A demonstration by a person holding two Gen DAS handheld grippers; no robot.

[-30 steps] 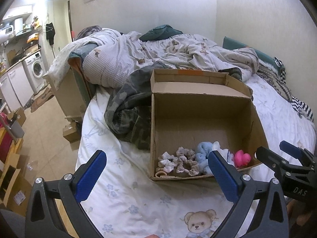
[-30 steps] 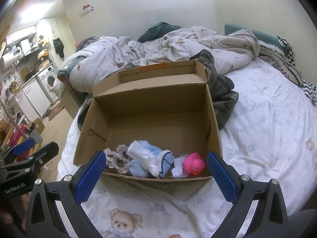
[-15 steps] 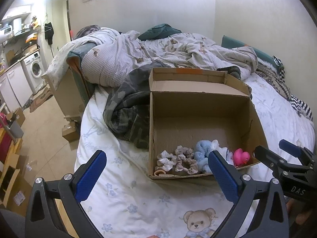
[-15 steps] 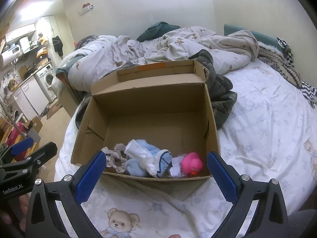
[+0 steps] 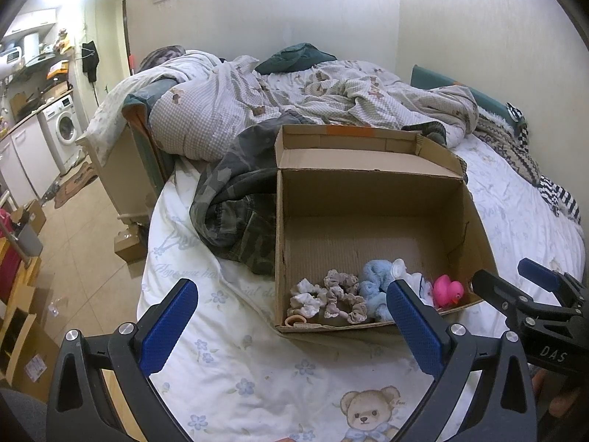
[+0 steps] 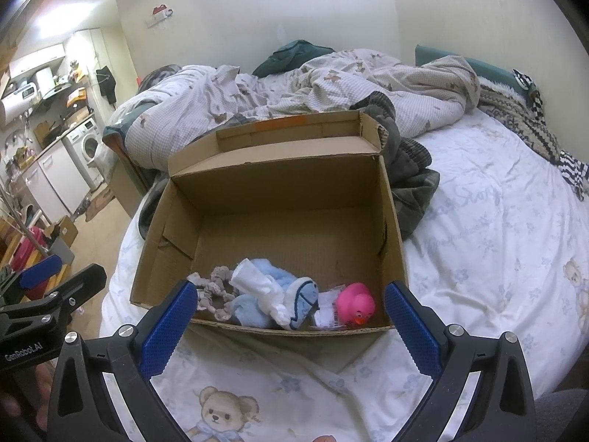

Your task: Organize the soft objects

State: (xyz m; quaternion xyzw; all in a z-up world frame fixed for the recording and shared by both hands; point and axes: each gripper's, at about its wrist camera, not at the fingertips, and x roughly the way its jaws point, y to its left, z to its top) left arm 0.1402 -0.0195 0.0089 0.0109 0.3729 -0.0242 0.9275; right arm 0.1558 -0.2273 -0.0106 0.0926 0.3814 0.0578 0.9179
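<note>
An open cardboard box (image 5: 371,199) (image 6: 279,191) lies on the bed. Along its near wall lie grey and white scrunchies (image 5: 331,296) (image 6: 211,291), blue and white soft items (image 5: 375,287) (image 6: 268,294) and a pink rubber duck (image 5: 447,291) (image 6: 355,302). My left gripper (image 5: 291,324) is open and empty, in front of the box's near left corner. My right gripper (image 6: 289,326) is open and empty, in front of the box's near wall. Each gripper shows at the edge of the other's view: the right one (image 5: 530,287), the left one (image 6: 55,283).
A camouflage garment (image 5: 239,199) lies against the box's left side. A rumpled bear-print duvet (image 5: 294,103) fills the back of the bed. The bed sheet (image 5: 257,379) has bear prints. At the left are floor, small boxes (image 5: 22,328) and a washing machine (image 5: 64,130).
Both grippers have drawn back a little from the box, which sits slightly farther in both views. The objects in the box have not moved.
</note>
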